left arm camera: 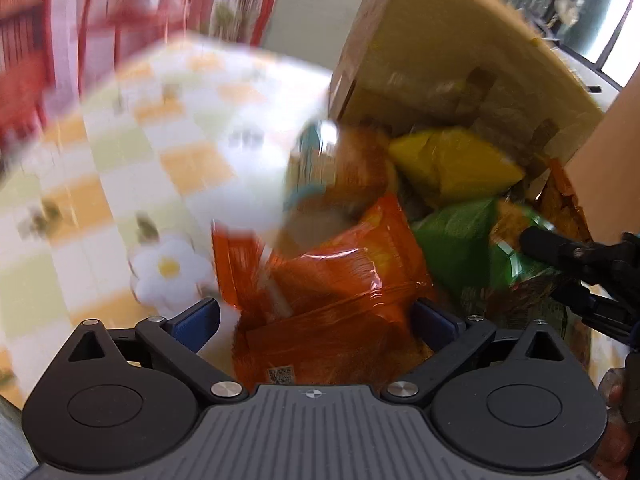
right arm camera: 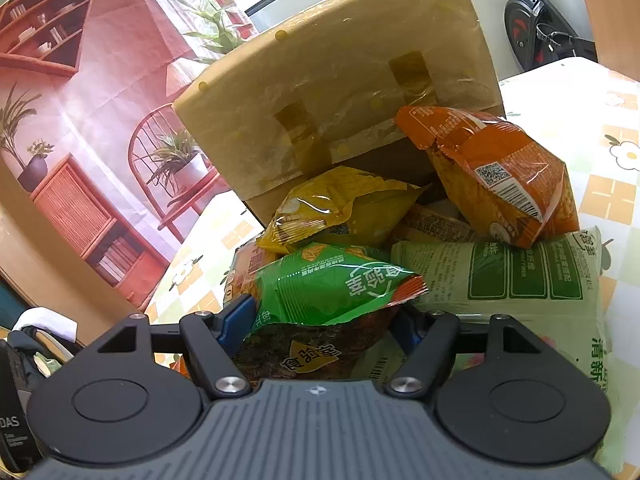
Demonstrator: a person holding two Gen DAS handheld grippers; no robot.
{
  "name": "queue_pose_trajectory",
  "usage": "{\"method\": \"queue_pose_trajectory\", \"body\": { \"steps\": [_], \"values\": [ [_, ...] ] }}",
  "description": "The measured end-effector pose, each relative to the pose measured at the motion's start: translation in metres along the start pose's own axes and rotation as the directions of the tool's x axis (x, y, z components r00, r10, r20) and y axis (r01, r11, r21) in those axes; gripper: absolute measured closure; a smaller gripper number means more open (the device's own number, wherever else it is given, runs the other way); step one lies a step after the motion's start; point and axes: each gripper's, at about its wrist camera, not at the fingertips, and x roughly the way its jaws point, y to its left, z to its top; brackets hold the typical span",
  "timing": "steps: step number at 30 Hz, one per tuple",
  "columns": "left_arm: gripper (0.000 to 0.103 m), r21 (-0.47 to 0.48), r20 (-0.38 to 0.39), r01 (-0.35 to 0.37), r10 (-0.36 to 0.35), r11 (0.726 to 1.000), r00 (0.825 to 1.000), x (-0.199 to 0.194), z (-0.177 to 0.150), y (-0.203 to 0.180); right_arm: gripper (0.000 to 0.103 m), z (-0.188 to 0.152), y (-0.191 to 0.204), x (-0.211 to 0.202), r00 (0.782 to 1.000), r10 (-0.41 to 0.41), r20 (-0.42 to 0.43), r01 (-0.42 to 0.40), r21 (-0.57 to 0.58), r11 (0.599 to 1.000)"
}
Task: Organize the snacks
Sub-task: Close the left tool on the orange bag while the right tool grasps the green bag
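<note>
— Left gripper [left arm camera: 316, 318]?
— Fingers spread wide, one on each side of the orange crinkly plastic snack packet [left arm camera: 332, 264]. No squeeze on it, judging through the blur.
— And the packet itself?
— Straight ahead, on the heap at the mouth of the tipped brown cardboard box [left arm camera: 440, 48]. Long axis seemingly pointing away from the fingers, towards the box.
— Right gripper [right arm camera: 324, 322]?
— Pinching the green foil snack packet [right arm camera: 324, 280] crosswise, low at the front of the same heap, just to the right of the orange one.
— Nearer hand for the orange packet, then?
— Left, clearly, and the right is already occupied. Probably a plain close across the short side, or a retreat over the checked worktop [left arm camera: 160, 160] to fetch another.
</note>
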Motion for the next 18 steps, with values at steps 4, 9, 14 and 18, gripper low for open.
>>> {"method": "queue_pose_trajectory", "body": {
  "steps": [4,9,14,18],
  "values": [
    [0.0,-0.048,0.006,0.029,-0.029,0.998,1.0,0.0,-0.001,0.008,0.03,0.001,0.0,-0.002,1.0,0.002,0.001,-0.002,0.002,1.0],
    [0.019,-0.019,0.049,0.042,-0.041,0.999,0.998,-0.008,-0.002,0.003,0.03,0.001,-0.001,-0.002,1.0,0.005,0.0,-0.005,0.005,1.0],
    [0.023,0.026,0.114,-0.014,0.011,1.0,0.993,-0.022,-0.003,-0.004,0.03,0.001,-0.001,-0.002,1.0,0.008,0.003,-0.008,0.006,1.0],
    [0.023,0.024,0.144,-0.035,0.031,0.999,0.989,-0.028,-0.001,-0.004,0.031,0.0,0.0,-0.004,1.0,0.013,0.011,-0.013,-0.001,1.0]
  ]
}}
